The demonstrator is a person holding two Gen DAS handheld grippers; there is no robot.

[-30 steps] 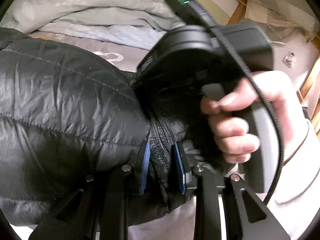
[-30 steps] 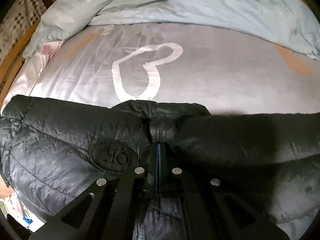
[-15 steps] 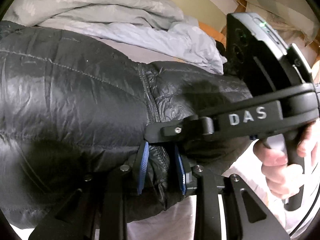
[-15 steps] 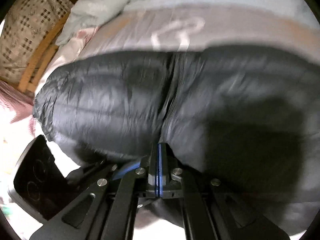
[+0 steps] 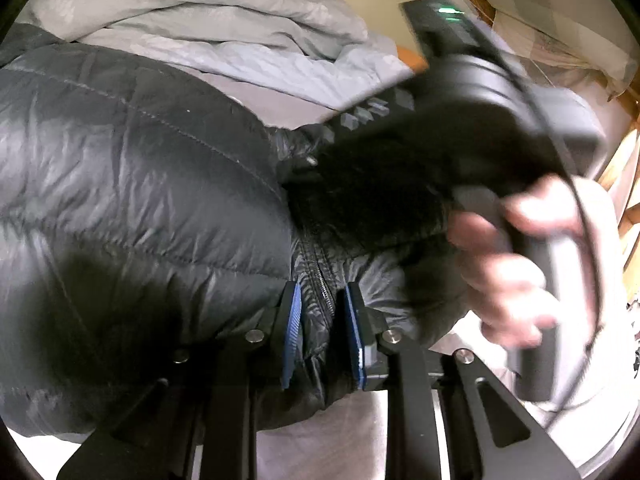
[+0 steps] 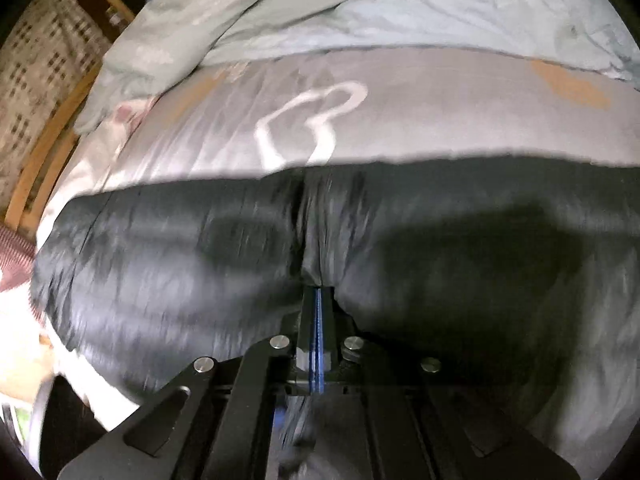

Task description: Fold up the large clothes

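A black quilted puffer jacket (image 5: pixel 140 200) lies on the bed and fills the left and middle of the left wrist view. My left gripper (image 5: pixel 318 292) has its blue pads pressed on a fold of the jacket at the zipper, and its jaws are closing. In the right wrist view the jacket (image 6: pixel 440 260) spans the width. My right gripper (image 6: pixel 318 292) is shut, with the fabric puckering at its tip along the zipper seam. The right gripper's body (image 5: pixel 480 112), blurred, hangs over the jacket, held by a hand (image 5: pixel 508 272).
A crumpled pale quilt (image 6: pixel 360 0) is heaped at the far side of the bed (image 5: pixel 200 12). Beyond the jacket lies a grey sheet with a white heart (image 6: pixel 312 120). A wooden bed frame (image 6: pixel 48 152) runs along the left; wooden slats (image 5: pixel 624 160) show at the right.
The right gripper has swung from low across the jacket front to higher over it, with the hand back in sight. In the right wrist view more of the sheet shows beyond the jacket.
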